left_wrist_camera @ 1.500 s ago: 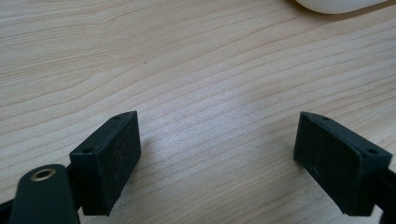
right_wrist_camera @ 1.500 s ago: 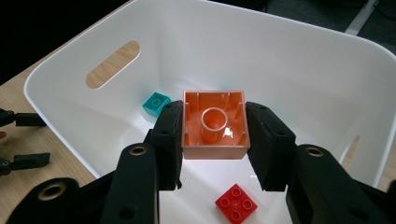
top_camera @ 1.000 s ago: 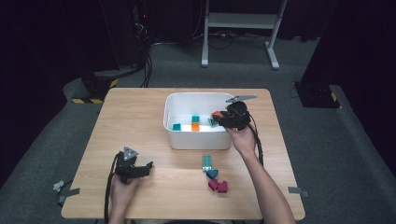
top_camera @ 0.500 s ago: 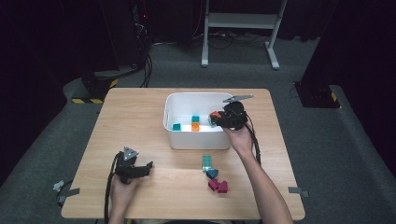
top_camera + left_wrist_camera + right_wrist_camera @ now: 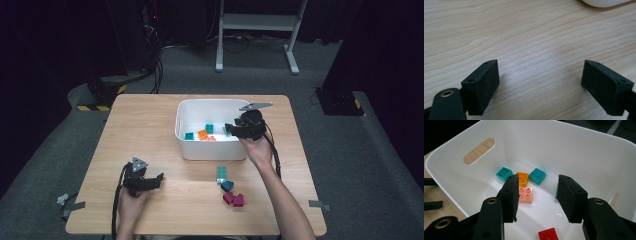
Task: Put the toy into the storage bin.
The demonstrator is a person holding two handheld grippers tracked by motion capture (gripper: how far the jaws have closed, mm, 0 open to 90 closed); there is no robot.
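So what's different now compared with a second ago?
Very little. The right gripper, held over the white bin, has just been opening its jaws; nothing is between them now, and a red brick lies on the bin floor just below. Whether it fell from them I cannot tell. The left gripper rests open on the table as before, and the loose bricks outside the bin have not moved.
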